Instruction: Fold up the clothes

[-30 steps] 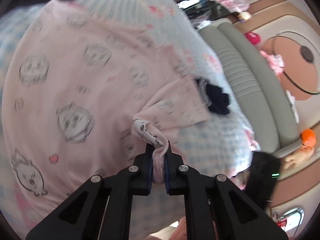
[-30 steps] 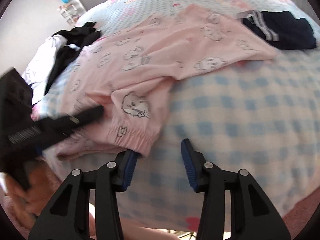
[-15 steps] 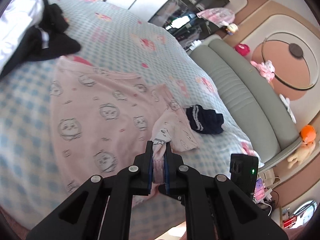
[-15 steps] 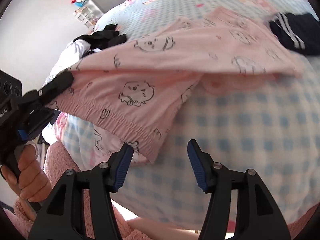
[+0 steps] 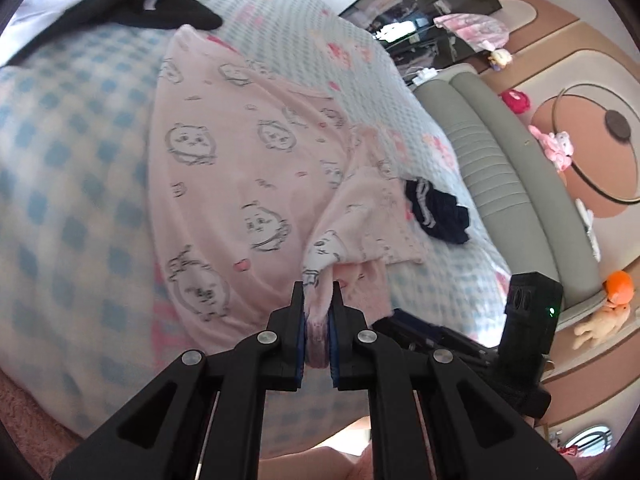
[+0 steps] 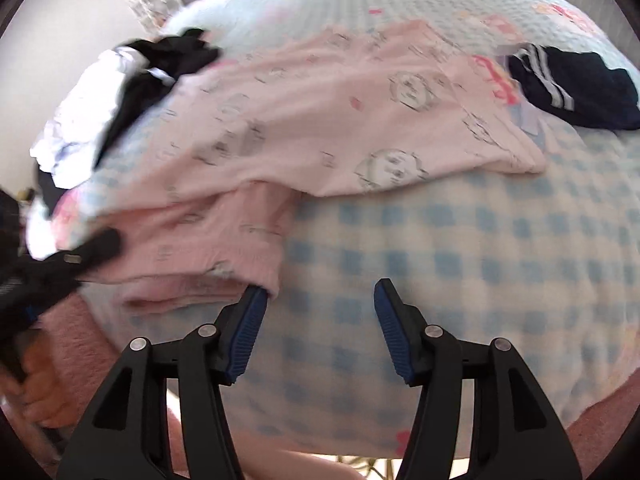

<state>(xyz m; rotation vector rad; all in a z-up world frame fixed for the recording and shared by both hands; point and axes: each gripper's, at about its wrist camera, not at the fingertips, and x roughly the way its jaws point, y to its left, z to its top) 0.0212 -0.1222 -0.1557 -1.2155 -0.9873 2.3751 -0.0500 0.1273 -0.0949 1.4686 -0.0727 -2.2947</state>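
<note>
Two grippers: left gripper jaws clamped on the elastic hem; right gripper jaws wide apart, holding nothing.
Garment: pink pajama bottoms, cartoon-face print, spread on the blue-checked bed cover.
Handling: light, limp knit; likely drapes and bunches, not slippery.
Grip point: gathered hem corner just beside right inner jaw.
Nearby: navy striped garment, apart.

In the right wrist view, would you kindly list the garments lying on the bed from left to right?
White and black clothing pile → pink cartoon-print pyjama garment → navy white-striped garment.
</note>
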